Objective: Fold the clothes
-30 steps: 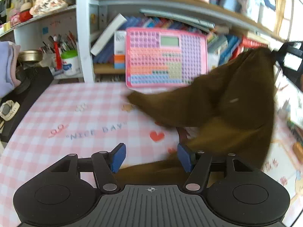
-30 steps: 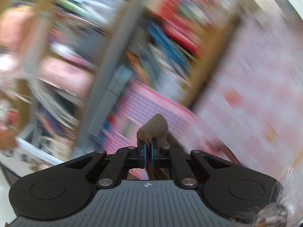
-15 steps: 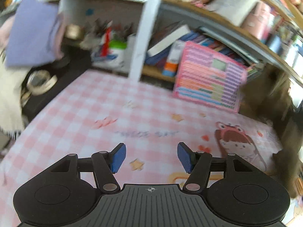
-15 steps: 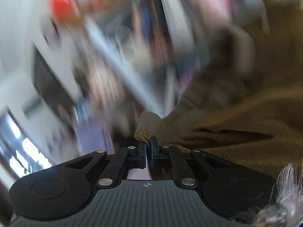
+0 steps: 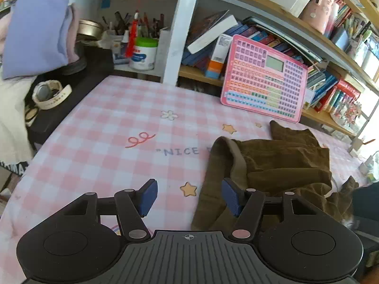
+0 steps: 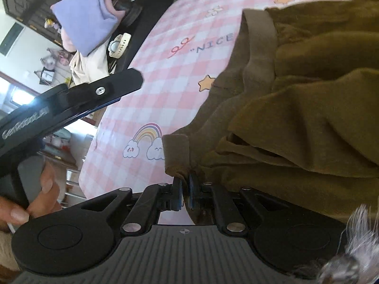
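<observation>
A brown garment [image 5: 272, 165] lies crumpled on the pink checked tablecloth [image 5: 106, 130], right of centre in the left wrist view. My left gripper [image 5: 188, 197] is open and empty, low over the cloth, its right finger just above the garment's left edge. My right gripper [image 6: 184, 189] is shut on a cuff of the brown garment [image 6: 296, 108], near the table's front edge by a rainbow print [image 6: 146, 135]. The left gripper's body [image 6: 71, 104] shows at left in the right wrist view.
A pink toy tablet [image 5: 263, 80] leans against the bookshelf [image 5: 236, 35] at the back. A folded lilac garment [image 5: 35, 33], a watch [image 5: 49, 94] and a tin sit on a black stand at left. Small items stand at the table's right edge.
The right gripper swung the garment through the air and brought it down onto the table, still clamped. The left gripper stayed open and now hovers at the garment's left edge.
</observation>
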